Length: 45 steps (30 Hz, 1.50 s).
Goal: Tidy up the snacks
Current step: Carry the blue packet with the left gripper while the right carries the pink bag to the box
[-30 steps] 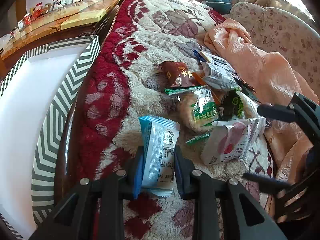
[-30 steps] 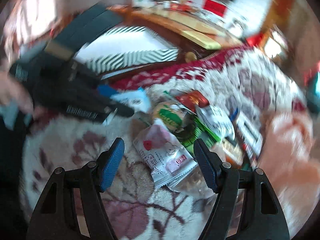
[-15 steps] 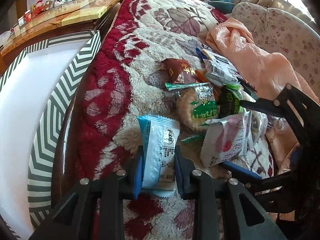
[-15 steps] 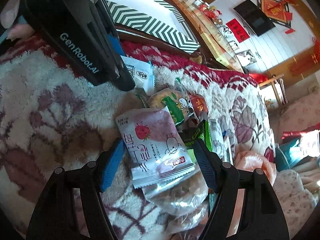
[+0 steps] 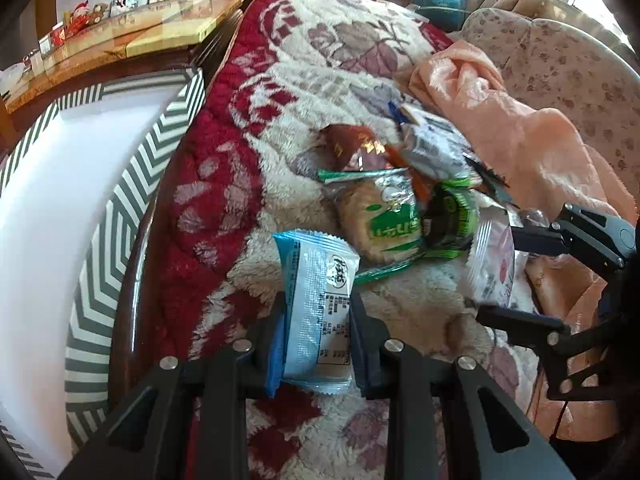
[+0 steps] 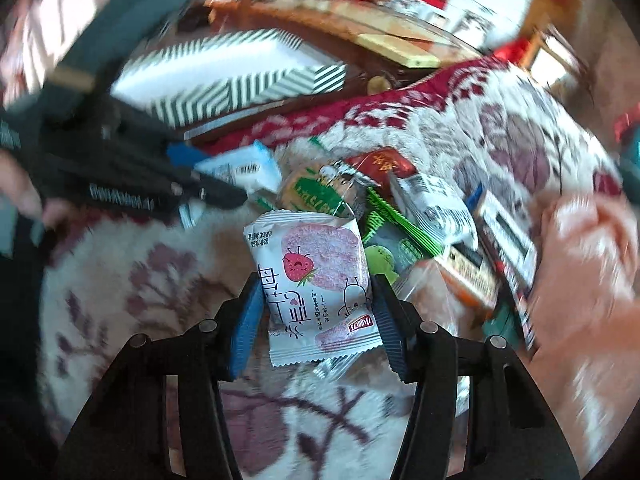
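My left gripper (image 5: 318, 312) is shut on a blue-and-white snack packet (image 5: 316, 300), held just above the fluffy red-and-cream blanket (image 5: 248, 168). My right gripper (image 6: 316, 312) is shut on a white-and-pink strawberry snack packet (image 6: 316, 280); this packet also shows in the left wrist view (image 5: 490, 264) between the right gripper's black fingers (image 5: 536, 238). A pile of snacks lies beyond: a green-and-white cracker pack (image 5: 390, 220), a dark red packet (image 5: 352, 148), a dark green packet (image 5: 452, 216) and a grey-white packet (image 5: 432, 148). The left gripper also shows in the right wrist view (image 6: 208, 190).
A white box with a grey chevron rim (image 5: 96, 240) stands left of the blanket, past a dark wooden edge (image 5: 140, 248). A peach cloth (image 5: 520, 140) lies right of the pile. A wooden glass-topped table (image 5: 132, 36) stands behind.
My right gripper has closed from open onto the strawberry packet and lifted it slightly. My left gripper has kept its hold on the blue-and-white packet and barely moved.
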Available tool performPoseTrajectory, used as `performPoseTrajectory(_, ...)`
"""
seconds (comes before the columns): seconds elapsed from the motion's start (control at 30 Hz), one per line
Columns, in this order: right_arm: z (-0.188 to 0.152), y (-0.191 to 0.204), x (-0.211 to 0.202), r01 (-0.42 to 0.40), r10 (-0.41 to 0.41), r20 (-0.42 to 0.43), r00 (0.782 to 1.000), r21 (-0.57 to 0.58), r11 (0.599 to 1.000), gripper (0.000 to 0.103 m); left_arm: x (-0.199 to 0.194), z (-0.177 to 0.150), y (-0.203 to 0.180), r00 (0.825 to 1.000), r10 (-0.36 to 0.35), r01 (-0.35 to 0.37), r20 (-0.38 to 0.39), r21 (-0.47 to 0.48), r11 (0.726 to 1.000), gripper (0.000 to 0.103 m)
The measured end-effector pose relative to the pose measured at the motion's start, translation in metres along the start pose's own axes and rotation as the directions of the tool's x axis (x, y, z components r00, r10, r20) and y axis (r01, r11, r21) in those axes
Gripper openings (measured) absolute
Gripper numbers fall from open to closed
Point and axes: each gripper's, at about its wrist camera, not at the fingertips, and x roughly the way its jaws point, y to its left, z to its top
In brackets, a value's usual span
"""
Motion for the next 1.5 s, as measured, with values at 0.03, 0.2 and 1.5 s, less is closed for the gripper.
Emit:
performPoseTrajectory(0.03,0.001,-0.002,-0.003,-0.015,0.014,0.014,1.000,0.031,0.999,0.053,-0.003,0.000,-0.001,1.000,0.001,-0.001,0.008,0.002,1.000,0.030)
performPoseTrajectory(0.2,0.007,-0.002,-0.012,-0.039,0.034,0.054,0.998,0.091,0.995,0.053,-0.021,0.003,-0.003,0.999,-0.001,0.001,0.048,-0.002,1.000,0.030)
performPoseTrajectory(1.5,0.123,0.058,0.025,-0.185,0.183,0.070,0.981,0.033,0.982,0.054,-0.085,0.011,0.127,0.965,0.243,-0.207,0.103,-0.273,0.939,0.030)
